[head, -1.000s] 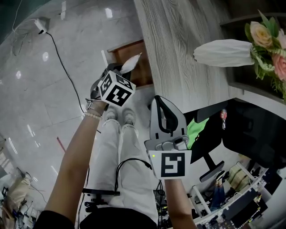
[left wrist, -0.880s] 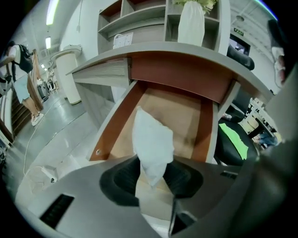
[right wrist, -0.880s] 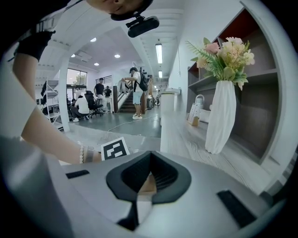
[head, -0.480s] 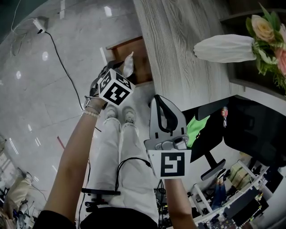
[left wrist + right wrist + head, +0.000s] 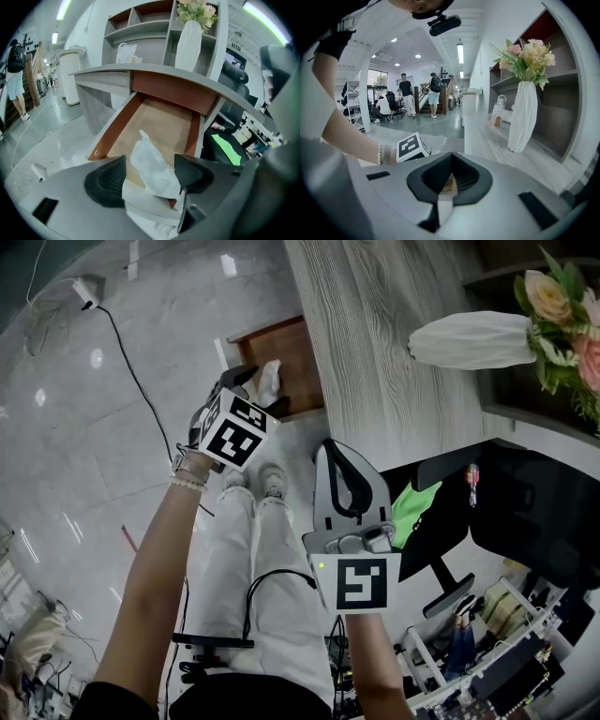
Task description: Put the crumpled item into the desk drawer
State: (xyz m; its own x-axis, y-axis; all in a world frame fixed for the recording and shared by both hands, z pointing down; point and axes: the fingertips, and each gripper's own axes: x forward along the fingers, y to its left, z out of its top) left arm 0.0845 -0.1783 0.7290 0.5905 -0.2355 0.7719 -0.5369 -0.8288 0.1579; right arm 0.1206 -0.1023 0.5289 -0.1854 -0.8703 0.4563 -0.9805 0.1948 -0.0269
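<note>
The crumpled item [image 5: 152, 166], a white wad of thin paper or plastic, sits loosely between the pads of my left gripper [image 5: 147, 177]. Those jaws have just been opening and now stand wide apart, not pressing it. Right below is the open desk drawer [image 5: 161, 124], with a brown bottom and reddish sides. In the head view the left gripper [image 5: 253, 382] hangs over the drawer [image 5: 292, 345], with the white item [image 5: 268, 381] at its tip. My right gripper [image 5: 339, 454] is held still near the desk edge, shut and empty; its own view shows the right gripper [image 5: 449, 174] with the jaws together.
The grey wood desk top [image 5: 375, 352] runs along the drawer's right. A white vase with flowers [image 5: 469, 338] stands on it, and shelves rise behind. A black office chair [image 5: 441, 512] is at the right. The person's legs and shoes [image 5: 262, 482] are below the drawer.
The left gripper tipped downward over the drawer and its jaws opened. The white item, which stuck up from the tip, now droops lower over the drawer. The right gripper has not moved.
</note>
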